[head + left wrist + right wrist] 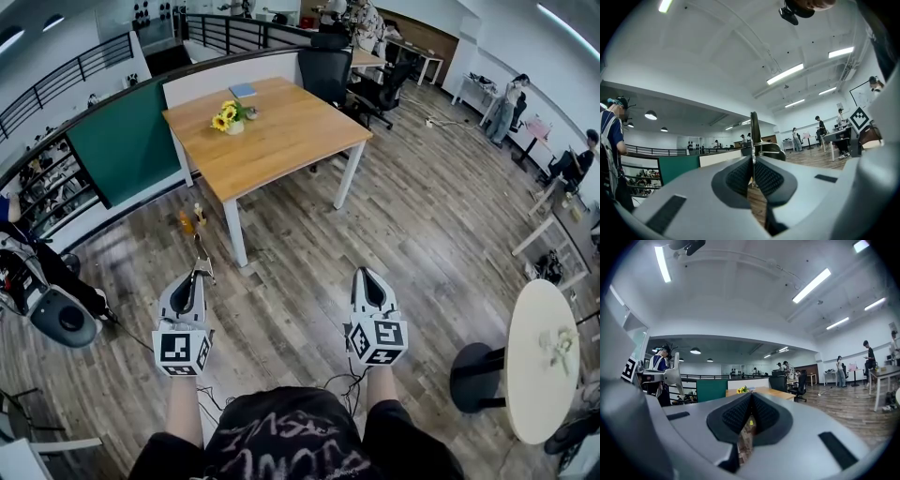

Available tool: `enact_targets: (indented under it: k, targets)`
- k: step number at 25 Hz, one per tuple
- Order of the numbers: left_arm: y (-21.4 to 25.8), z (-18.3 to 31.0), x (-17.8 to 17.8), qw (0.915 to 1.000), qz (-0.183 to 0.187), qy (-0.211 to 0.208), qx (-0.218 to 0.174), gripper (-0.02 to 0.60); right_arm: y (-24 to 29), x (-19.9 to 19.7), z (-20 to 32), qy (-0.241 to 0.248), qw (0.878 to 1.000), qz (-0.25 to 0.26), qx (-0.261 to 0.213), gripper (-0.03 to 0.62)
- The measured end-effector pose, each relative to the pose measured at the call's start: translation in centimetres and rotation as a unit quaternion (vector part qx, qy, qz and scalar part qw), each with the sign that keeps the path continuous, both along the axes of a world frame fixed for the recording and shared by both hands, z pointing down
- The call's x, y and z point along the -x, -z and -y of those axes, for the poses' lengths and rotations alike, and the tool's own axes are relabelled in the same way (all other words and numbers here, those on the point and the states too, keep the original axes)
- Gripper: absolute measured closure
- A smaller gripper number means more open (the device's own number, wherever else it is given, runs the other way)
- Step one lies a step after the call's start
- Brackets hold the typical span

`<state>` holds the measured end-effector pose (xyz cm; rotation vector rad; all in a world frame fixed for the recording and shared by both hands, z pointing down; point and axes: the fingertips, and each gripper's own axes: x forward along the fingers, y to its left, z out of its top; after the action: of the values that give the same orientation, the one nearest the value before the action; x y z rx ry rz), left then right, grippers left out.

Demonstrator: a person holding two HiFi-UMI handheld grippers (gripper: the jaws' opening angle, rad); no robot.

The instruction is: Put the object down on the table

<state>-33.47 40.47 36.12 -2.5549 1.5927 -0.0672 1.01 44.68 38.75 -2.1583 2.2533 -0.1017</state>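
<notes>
Metal object (753, 133), one, pinched in left tool (753, 168), right tool (751, 401) closed, one wooden table (291, 131)

You can't tell what the thin grey metal piece (753, 133) in your left gripper (200, 274) is. Its lower end hides between the dark ribbed pads (739, 178), and the head view shows it too small. The bottom edge crops your black printed shirt (281, 441).

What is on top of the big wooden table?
On the light wooden table sit a small white pot of yellow flowers and a flat blue book-like thing near the far edge. The flowers cover the inside of the pot and the bit of tabletop just behind it.
</notes>
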Motion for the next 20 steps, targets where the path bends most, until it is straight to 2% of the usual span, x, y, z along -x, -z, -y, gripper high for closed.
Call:
enact_targets:
  k: [11, 20]
  targets:
    - [-0.6, -0.2, 1.9, 0.9997, -0.009, -0.023, 0.0, 0.566, 0.1, 1.9, -1.1, -0.022, 1.0, -0.009, -0.006, 0.589]
    - [-1.1, 2.7, -0.1, 0.9995, 0.0, -0.03, 0.007, 0.566, -0.1, 0.1, 1.8, -0.03, 0.999, -0.017, -0.005, 0.589]
